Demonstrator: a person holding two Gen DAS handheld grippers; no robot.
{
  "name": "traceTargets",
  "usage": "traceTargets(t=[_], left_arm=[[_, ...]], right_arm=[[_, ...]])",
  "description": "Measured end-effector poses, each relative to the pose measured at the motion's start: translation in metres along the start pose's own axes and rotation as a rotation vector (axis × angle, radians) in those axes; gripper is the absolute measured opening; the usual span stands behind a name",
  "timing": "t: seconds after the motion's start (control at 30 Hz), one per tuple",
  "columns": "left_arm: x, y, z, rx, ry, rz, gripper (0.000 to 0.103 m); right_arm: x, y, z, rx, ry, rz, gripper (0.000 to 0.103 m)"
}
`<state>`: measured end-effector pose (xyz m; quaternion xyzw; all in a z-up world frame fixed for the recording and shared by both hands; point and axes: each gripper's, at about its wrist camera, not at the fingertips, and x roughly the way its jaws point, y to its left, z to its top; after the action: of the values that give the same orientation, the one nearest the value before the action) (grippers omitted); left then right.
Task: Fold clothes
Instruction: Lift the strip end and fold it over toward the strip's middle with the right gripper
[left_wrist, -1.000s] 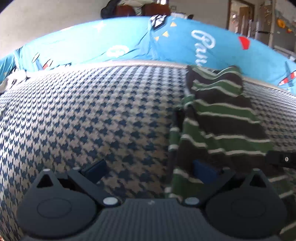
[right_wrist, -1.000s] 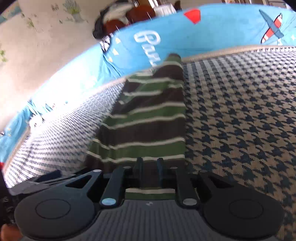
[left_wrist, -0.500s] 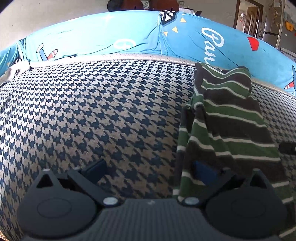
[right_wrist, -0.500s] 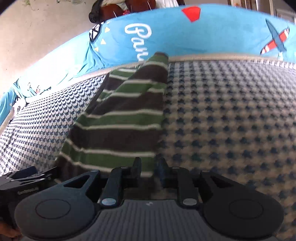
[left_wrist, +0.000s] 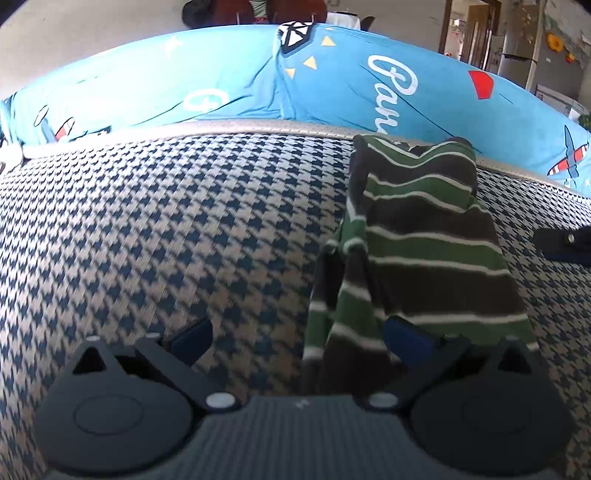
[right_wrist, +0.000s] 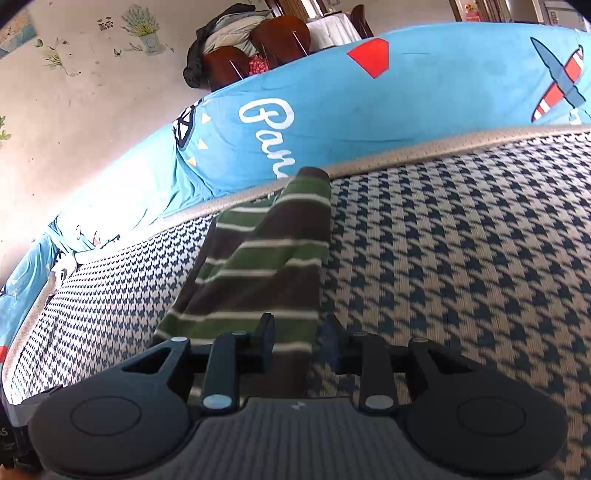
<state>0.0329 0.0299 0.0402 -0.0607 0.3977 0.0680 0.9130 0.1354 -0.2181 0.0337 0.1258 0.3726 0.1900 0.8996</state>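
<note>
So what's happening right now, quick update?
Left gripper wide open, holding nothing. Right gripper opening, jaws either side of the striped garment's near edge. Garment lies long and narrow on the checked cover. Nothing in the way.

Both cams ride on my grippers, looking forward and down along the fingers, close over the mat (left_wrist: 184, 221). Left cam: shirt (left_wrist: 424, 251) sits ahead of its right finger (left_wrist: 406, 338), blue cover (left_wrist: 240, 85) beyond. Right cam: same shirt (right_wrist: 258, 266) ahead of its left finger (right_wrist: 266, 339). Shared: shirt, mat, cover. Right gripper's tip (left_wrist: 565, 243) shows at left cam's right edge.
</note>
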Motion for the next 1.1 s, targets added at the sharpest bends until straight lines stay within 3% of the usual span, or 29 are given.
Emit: traceTargets(t=[0.33, 0.6, 0.8, 1.1], left_arm=[[0.017, -0.003, 0.011, -0.030, 0.034, -0.031, 0.103], [0.019, -0.011, 0.012, -0.040, 0.036, -0.048, 0.103], [0.019, -0.017, 0.008, -0.020, 0.027, -0.029, 0.103], [0.019, -0.019, 0.008, -0.028, 0.035, -0.026, 0.103]], right_arm=[[0.035, -0.006, 0.029, -0.033, -0.081, -0.005, 0.057], [0.062, -0.021, 0.049, -0.020, -0.125, 0.026, 0.067], [0.079, -0.030, 0.063, 0.000, -0.142, 0.071, 0.067], [0.117, -0.036, 0.074, 0.018, -0.086, 0.138, 0.067]])
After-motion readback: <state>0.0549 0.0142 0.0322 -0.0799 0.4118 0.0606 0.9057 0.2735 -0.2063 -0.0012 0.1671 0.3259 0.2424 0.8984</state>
